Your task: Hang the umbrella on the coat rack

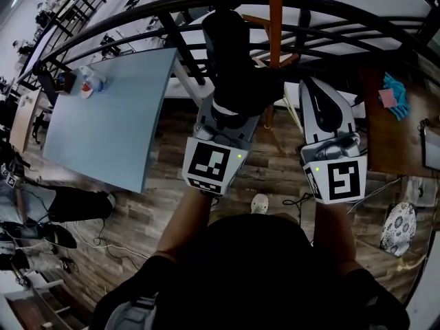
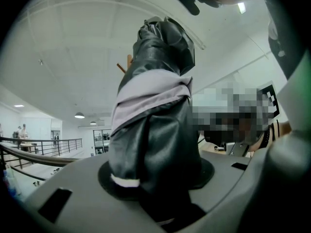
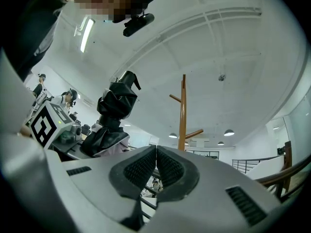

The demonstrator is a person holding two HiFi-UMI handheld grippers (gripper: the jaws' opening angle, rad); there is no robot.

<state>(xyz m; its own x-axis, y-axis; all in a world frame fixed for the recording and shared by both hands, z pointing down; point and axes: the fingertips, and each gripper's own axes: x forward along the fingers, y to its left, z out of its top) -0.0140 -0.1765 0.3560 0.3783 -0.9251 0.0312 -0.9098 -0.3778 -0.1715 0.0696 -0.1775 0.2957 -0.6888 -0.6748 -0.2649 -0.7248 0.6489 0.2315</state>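
Umbrella (image 2: pixel 155 81): black, folded, pale strap | left tongs (image 2: pixel 156 191) gripping it | right tongs (image 3: pixel 156 166) closed, empty

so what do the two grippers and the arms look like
The left gripper and right gripper have pale grey shells with black pads. Each carries a white cube with black square markers and a small green light. The person wears a black top.

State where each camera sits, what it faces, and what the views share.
Head view: person's head, facing down; forearms, left gripper, right gripper.
Left gripper view: on left gripper, along jaws clamping the umbrella; ceiling behind.
Right gripper view: on right gripper, past shut jaws toward coat rack; left gripper beside.
Shared: all three show the umbrella.
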